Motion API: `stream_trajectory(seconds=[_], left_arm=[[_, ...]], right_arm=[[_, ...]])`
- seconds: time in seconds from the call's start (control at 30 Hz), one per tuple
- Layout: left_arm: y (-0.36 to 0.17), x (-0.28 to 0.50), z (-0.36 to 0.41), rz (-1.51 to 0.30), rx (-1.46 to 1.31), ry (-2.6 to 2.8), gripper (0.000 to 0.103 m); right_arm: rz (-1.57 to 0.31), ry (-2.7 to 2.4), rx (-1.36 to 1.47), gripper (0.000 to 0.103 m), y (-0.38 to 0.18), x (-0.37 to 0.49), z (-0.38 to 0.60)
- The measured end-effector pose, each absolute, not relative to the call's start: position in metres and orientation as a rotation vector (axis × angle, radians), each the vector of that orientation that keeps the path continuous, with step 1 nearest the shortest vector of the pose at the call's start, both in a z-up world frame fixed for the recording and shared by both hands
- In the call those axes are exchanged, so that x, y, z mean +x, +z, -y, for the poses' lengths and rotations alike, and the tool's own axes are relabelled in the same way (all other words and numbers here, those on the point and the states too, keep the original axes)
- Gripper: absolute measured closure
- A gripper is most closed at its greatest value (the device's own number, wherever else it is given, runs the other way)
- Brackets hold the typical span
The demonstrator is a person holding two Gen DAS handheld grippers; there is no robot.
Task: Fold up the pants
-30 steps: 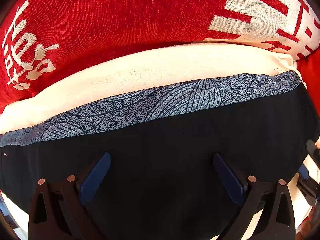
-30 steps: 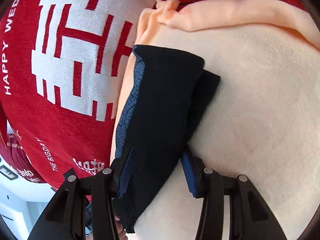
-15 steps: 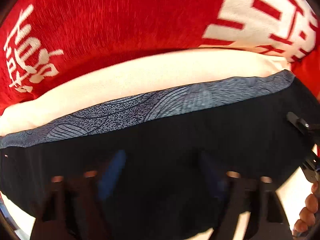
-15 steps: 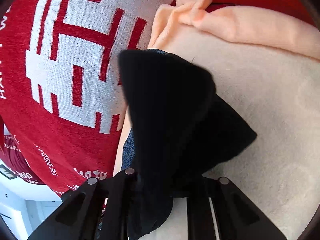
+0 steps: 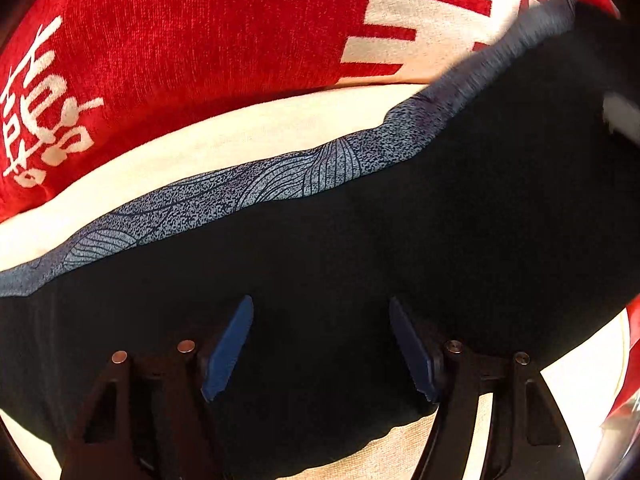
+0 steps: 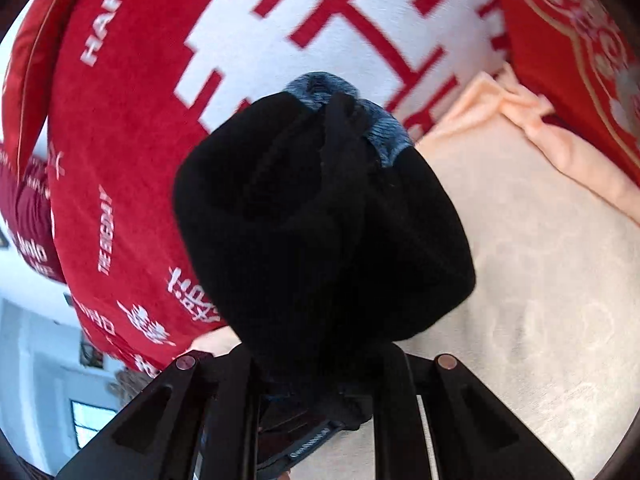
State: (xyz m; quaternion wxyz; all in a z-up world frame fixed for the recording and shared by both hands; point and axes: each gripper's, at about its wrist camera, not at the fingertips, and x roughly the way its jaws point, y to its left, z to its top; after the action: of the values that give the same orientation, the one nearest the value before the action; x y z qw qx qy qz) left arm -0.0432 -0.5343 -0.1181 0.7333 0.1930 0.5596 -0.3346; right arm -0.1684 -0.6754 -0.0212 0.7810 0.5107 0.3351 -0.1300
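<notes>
Black fabric of the pants (image 5: 360, 280) fills the near field of the left wrist view, where the left gripper (image 5: 320, 344) hovers with its blue pads (image 5: 228, 348) spread wide, nothing between them. Beyond runs the pants' grey patterned band (image 5: 224, 200), lying on a cream blanket (image 5: 200, 148), with a red cushion (image 5: 180, 40) behind. On the right wrist view, the right gripper (image 6: 320, 364) is clamped on a bunched fold of the pants (image 6: 320, 220), lifted above the cream blanket (image 6: 540, 280); the red cushion (image 6: 140, 120) stands farther back.
</notes>
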Motion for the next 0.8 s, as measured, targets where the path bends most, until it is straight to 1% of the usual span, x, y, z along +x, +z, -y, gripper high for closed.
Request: stream_trajectory(seconds=[0.13, 0.27, 0.47, 0.5, 0.57, 0.67, 0.7, 0.77, 0.8], left_arm=[[-0.118, -0.041, 0.528, -1.214, 0.403, -0.786, 0.032], [-0.109, -0.031, 0.516, -1.241, 0.408, -0.852, 0.031], [-0.077, 0.017, 0.416, -1.228, 0.326, -0.746, 0.031], [-0.074, 0.025, 0.398, -1.223, 0.329, -0.718, 0.027], [-0.07, 0.045, 0.355, -1.228, 0.326, -0.657, 0.016], [-0.075, 0.069, 0.304, -1.246, 0.328, -0.578, 0.016], [-0.078, 0.076, 0.29, -1.256, 0.331, -0.549, 0.016], [-0.084, 0.089, 0.263, -1.28, 0.316, -0.497, 0.016], [-0.086, 0.091, 0.253, -1.29, 0.307, -0.48, 0.016]], right_arm=[[-0.774, -0.255, 0.972, 0.088, 0.0, -0.143, 0.646], [-0.823, -0.259, 0.855, 0.088, 0.015, -0.12, 0.614], [-0.925, -0.278, 0.646, 0.087, 0.022, -0.077, 0.542], [-0.947, -0.283, 0.611, 0.085, 0.02, -0.07, 0.53], [-1.004, -0.296, 0.508, 0.082, 0.011, -0.051, 0.497], [-1.129, -0.321, 0.322, 0.075, -0.022, -0.018, 0.438], [-1.2, -0.329, 0.222, 0.072, -0.041, -0.005, 0.411], [-1.274, -0.336, 0.042, 0.065, -0.066, 0.006, 0.369], [-1.283, -0.334, -0.04, 0.053, -0.07, 0.008, 0.35]])
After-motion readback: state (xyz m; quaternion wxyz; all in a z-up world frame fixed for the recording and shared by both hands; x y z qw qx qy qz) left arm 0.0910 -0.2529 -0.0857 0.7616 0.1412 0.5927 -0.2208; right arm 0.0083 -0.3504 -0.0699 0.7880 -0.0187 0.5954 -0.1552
